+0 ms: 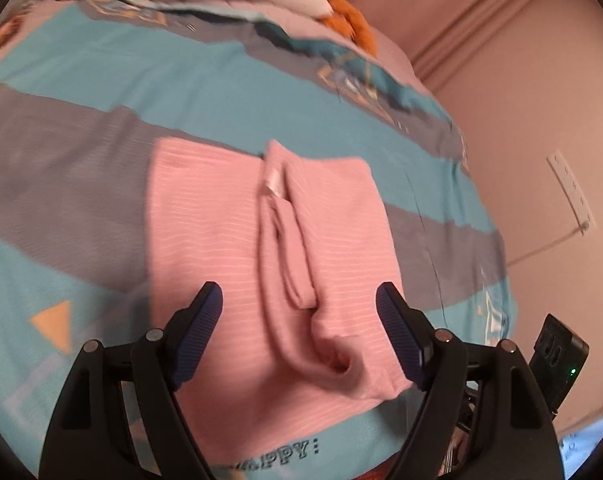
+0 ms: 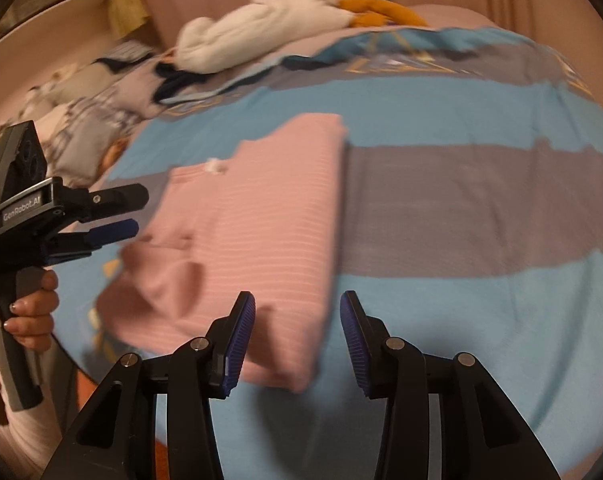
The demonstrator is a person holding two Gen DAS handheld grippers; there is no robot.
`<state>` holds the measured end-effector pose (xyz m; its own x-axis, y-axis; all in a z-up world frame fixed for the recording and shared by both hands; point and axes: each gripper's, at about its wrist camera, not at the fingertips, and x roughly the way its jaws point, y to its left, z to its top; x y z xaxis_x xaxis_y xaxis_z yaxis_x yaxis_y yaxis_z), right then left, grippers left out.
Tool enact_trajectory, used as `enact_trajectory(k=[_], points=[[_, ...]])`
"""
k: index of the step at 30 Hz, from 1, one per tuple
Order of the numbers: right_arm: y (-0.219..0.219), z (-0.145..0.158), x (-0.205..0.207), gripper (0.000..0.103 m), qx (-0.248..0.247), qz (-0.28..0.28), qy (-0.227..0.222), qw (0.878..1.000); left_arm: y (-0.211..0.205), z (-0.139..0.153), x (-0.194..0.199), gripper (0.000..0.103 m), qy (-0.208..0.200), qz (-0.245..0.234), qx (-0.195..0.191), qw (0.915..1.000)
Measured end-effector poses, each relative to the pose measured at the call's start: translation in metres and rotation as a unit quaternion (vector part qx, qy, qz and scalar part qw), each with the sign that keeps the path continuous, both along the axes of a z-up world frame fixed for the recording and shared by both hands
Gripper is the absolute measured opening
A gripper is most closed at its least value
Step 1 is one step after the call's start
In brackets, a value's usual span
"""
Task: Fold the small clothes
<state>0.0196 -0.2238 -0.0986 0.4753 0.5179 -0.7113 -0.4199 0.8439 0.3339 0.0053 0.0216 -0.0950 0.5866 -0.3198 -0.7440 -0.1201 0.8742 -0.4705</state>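
Note:
A pink striped garment [image 1: 221,248] lies partly folded on the bed, with its sleeves laid over the middle and a white neck label [image 1: 273,184] showing. It also shows in the right wrist view [image 2: 261,216]. My left gripper [image 1: 299,300] is open and empty, hovering above the garment's near part. My right gripper [image 2: 297,308] is open and empty, above the garment's near right corner. The left gripper also shows at the left of the right wrist view [image 2: 129,212], held in a hand beside the garment.
The bed has a blue and grey striped sheet [image 2: 461,200]. A white and orange plush toy [image 2: 285,20] and crumpled bedding [image 2: 81,120] lie at the far side. A pink wall with a power strip [image 1: 569,188] is to the right.

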Motion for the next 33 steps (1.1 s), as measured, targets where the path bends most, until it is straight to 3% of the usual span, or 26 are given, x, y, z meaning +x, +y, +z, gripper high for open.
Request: enact_trajectory(k=[6, 8, 11, 16, 17, 26, 33], points=[[-0.015, -0.006, 0.001, 0.043, 0.009, -0.028, 0.015, 0.999, -0.011, -0.03, 0.033, 0.077, 0.045, -0.025, -0.024, 0.9984], [-0.018, -0.007, 0.0, 0.043, 0.01, -0.033, 0.016, 0.999, -0.011, -0.036, 0.038, 0.071, 0.056, -0.029, -0.041, 0.9972], [-0.021, -0.01, 0.0, 0.043, 0.014, -0.038, 0.019, 0.999, -0.013, -0.04, 0.044, 0.055, 0.062, -0.034, -0.054, 0.9961], [-0.021, -0.015, 0.002, 0.043, 0.018, -0.041, 0.028, 0.999, -0.018, -0.045, 0.049, 0.021, 0.069, -0.038, -0.038, 0.9962], [-0.021, -0.017, 0.003, 0.043, 0.017, -0.041, 0.031, 0.998, -0.018, -0.045, 0.049, 0.018, 0.067, -0.037, -0.039, 0.9963], [-0.019, -0.012, 0.006, 0.043, 0.013, -0.038, 0.028, 0.999, -0.014, 0.003, 0.025, 0.015, 0.002, -0.018, 0.013, 0.9997], [-0.009, -0.002, 0.007, 0.043, 0.019, -0.02, 0.012, 1.0, 0.001, 0.023, 0.002, 0.015, -0.023, 0.0, 0.048, 0.9986]])
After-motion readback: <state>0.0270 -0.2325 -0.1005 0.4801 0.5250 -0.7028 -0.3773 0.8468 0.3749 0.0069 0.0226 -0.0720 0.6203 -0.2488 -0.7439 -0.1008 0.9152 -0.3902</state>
